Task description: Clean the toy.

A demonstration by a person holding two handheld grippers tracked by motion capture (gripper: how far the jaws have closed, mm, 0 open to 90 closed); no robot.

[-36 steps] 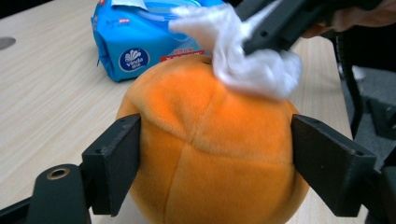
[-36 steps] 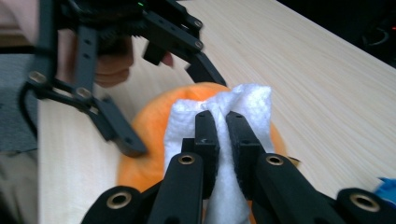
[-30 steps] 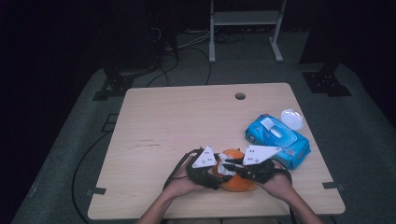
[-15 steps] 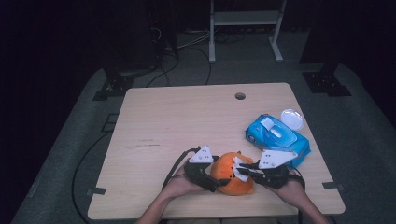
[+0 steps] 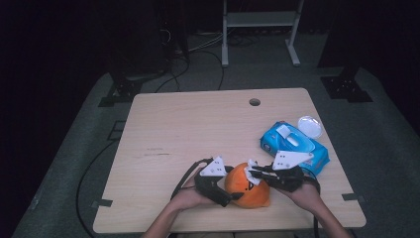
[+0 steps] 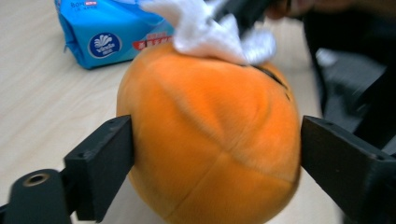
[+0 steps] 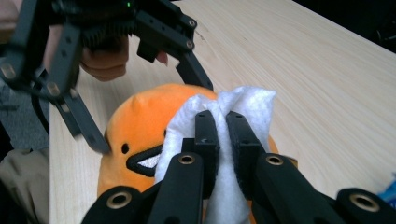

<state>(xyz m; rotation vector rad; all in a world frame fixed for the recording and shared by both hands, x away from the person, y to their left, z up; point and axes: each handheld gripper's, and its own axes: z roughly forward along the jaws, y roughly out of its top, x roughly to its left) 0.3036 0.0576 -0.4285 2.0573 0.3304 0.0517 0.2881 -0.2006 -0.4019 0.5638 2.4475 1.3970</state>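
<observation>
High view: a light wooden table [image 5: 198, 129] stands on a grey floor mat. Near its front edge sits an orange plush toy [image 5: 246, 186]. The left tool [image 5: 233, 194] comes in from the toy's left side, the right tool [image 5: 252, 173] from its right, each carried in a person's hand. A blue pack of wipes [image 5: 294, 147] lies just behind the right tool, with a round clear lid [image 5: 309, 126] beside the pack's far corner. A small round hole [image 5: 254, 102] sits near the table's far edge.

Left gripper view: the left tool [image 6: 215, 158] is clamped on the orange plush toy [image 6: 210, 135], one jaw pressing each flank. A white wipe [image 6: 210, 32] rests on the toy's top. The blue pack [image 6: 107, 32] lies beyond.

Right gripper view: the right tool [image 7: 223, 122] is pinched tight on the white wipe [image 7: 243, 107], which lies against the toy [image 7: 140, 126], above its dark eye and mouth. The left tool's jaws straddle the toy beyond.
</observation>
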